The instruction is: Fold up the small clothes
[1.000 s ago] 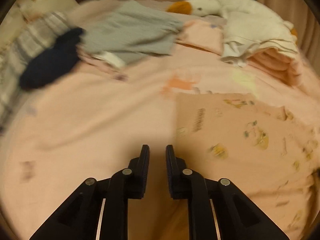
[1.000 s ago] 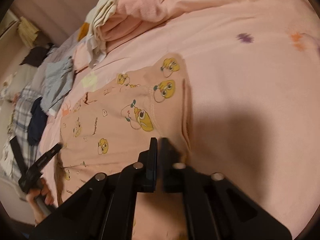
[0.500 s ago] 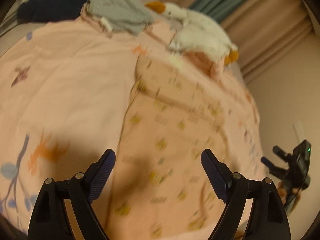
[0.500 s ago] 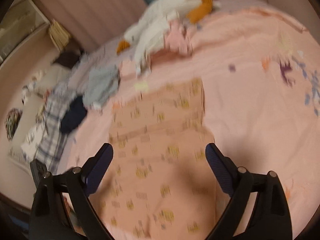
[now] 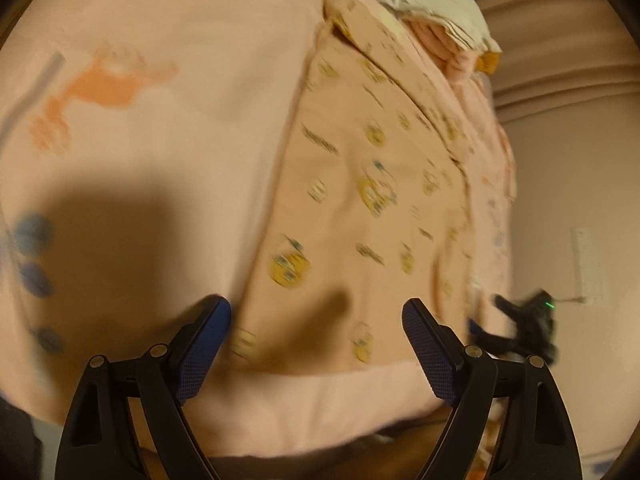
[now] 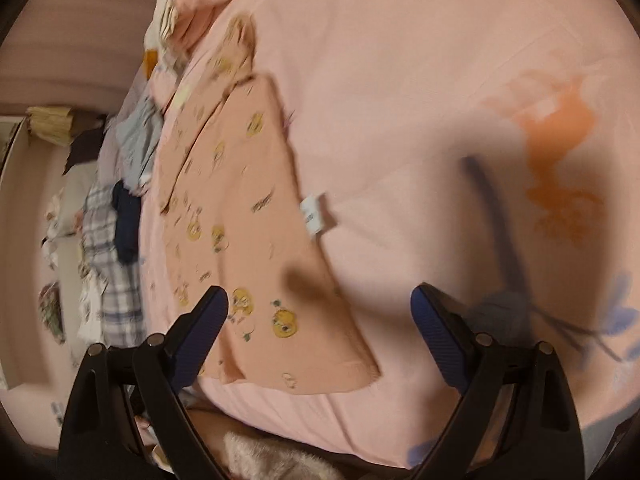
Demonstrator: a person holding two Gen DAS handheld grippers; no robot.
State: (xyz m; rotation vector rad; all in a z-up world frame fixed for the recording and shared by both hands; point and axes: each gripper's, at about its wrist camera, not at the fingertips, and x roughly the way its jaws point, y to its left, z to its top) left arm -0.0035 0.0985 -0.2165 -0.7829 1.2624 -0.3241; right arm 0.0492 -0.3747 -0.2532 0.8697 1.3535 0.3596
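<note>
Peach printed garment (image 6: 256, 240) lies flat under both spread, empty hand-held grippers, left (image 5: 316, 332) and right (image 6: 320, 320).

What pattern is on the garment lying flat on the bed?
The garment is peach with small yellow cartoon chicks and bits of lettering, clearest in the right wrist view.

Pink bedspread (image 6: 400, 80), beige curtains (image 5: 560, 60), warm light

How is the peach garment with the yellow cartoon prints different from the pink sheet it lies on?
The peach garment is a deeper orange-pink; the bed sheet is paler. The garment carries many small yellow cartoon figures; the sheet has a few large orange and blue prints. The garment covers only part of the bed and shows a white tag at its edge; the sheet spreads well beyond it. Both lie flat and are pinkish cloth.
</note>
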